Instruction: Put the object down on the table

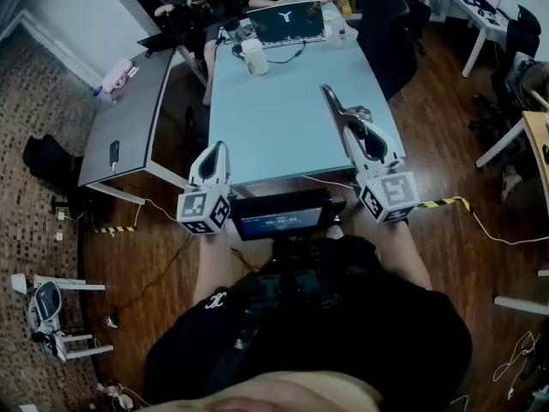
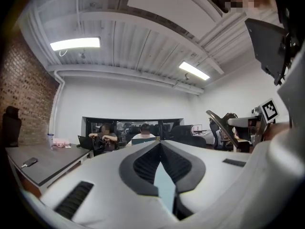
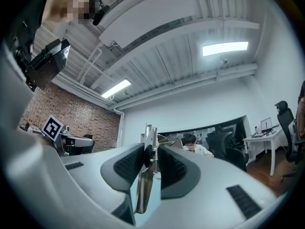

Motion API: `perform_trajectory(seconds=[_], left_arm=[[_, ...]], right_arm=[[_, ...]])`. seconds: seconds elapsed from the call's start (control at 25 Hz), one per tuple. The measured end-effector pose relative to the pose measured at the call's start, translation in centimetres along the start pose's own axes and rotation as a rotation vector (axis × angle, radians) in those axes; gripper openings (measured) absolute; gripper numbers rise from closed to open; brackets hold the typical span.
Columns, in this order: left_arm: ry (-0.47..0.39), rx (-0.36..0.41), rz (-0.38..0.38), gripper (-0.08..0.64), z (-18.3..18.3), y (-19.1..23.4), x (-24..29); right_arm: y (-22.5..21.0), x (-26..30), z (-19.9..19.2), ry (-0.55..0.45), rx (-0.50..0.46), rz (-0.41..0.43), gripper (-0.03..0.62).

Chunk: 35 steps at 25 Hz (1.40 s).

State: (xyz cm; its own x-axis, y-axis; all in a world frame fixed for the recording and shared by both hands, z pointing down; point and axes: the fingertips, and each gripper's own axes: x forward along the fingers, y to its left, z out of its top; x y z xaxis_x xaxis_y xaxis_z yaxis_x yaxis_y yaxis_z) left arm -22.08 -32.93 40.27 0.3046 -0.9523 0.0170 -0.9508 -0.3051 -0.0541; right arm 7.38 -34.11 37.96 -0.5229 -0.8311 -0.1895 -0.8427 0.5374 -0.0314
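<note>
My right gripper [image 1: 350,123] hangs over the near end of the pale blue table [image 1: 283,136], shut on a metal spring clip [image 1: 331,99] that sticks out past its tips toward the far end. In the right gripper view the clip [image 3: 145,185] stands upright between the dark pads, its spring at the fingertips of the right gripper [image 3: 151,149]. My left gripper [image 1: 221,148] is level at the table's near left edge. Its tips meet in the left gripper view with nothing between them, so the left gripper [image 2: 159,144] is shut and empty.
At the table's far end stand an open laptop [image 1: 287,20] and a white cup [image 1: 255,57], with people seated behind. A grey desk [image 1: 129,110] with a phone [image 1: 114,153] lies to the left. Dark office chairs [image 1: 386,24] stand to the right. Cables trail on the wooden floor.
</note>
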Motion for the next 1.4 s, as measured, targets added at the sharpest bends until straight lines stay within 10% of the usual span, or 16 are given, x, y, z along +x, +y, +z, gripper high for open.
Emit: perform_trajectory(seconds=[0.68, 1.4], left_arm=[[0.076, -0.024, 0.024, -0.009, -3.3, 6.6, 9.9], [0.101, -0.107, 0.084, -0.009, -5.8, 11.8, 8.1]], right_arm=[[-4.1, 12.8, -7.5, 0.156, 0.049, 0.04, 0.087], [-2.2, 16.4, -34.5, 0.749, 0.415, -0.013, 0.087]])
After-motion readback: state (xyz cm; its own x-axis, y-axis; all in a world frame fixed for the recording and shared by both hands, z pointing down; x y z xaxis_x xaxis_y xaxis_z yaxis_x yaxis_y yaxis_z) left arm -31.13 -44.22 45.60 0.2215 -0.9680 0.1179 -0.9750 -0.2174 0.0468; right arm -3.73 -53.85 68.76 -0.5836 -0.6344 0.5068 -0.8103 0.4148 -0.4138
